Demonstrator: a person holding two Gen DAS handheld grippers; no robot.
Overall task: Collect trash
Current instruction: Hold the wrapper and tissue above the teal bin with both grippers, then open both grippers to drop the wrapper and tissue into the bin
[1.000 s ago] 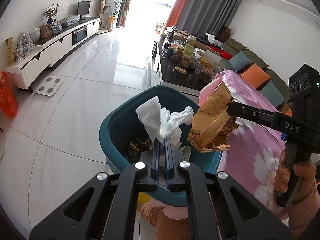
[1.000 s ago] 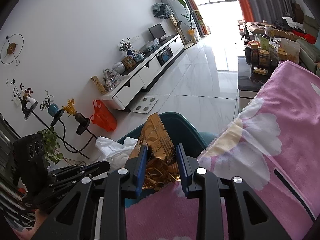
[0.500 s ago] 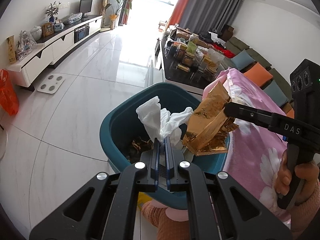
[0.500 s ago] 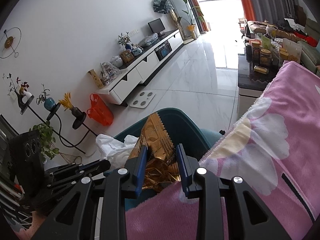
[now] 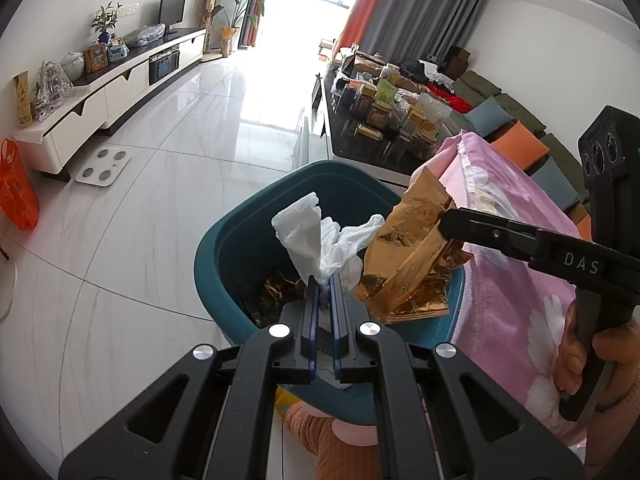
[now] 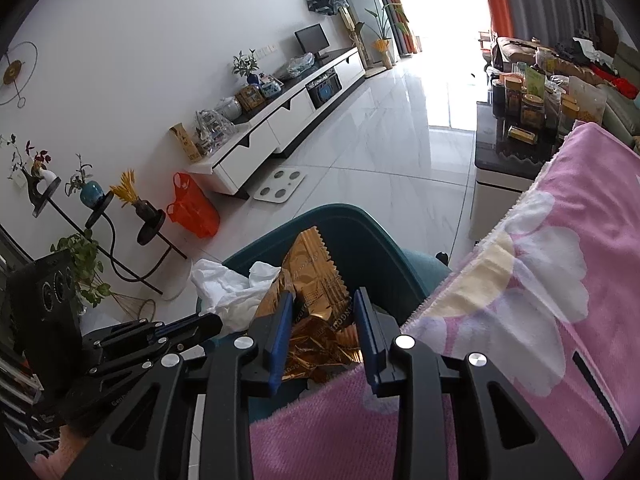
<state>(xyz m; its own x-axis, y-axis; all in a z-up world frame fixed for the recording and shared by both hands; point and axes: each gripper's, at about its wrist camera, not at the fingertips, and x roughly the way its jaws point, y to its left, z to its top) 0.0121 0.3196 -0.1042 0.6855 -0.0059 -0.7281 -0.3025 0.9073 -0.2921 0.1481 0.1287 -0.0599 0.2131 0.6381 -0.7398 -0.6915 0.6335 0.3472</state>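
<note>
1. The right tool [image 6: 322, 322] has carried the gold foil wrapper [image 5: 404, 256] off the pink blanket [image 5: 516, 280] and further over the teal bin [image 5: 224, 248]. A second ago the wrapper hung above the bin's blanket-side rim; now most of it hangs over the bin's opening.
2. The right tool still grasps the wrapper: its blue pads press the crumpled foil from both sides, with no change in the grip that the pictures show.
3. The left tool [image 5: 325, 292] has kept its place above the bin's near rim. It stays clenched on the white tissue [image 5: 320, 236], which stands up over the middle of the bin.
4. Inside the bin, low down near the left tool, some dark and gold scraps [image 5: 280, 292] already lie.
5. For the task this likely means both pieces are placed for dropping. The wrapper's lower corner still sits close to the blanket-side rim, so a release there could catch the edge.
</note>
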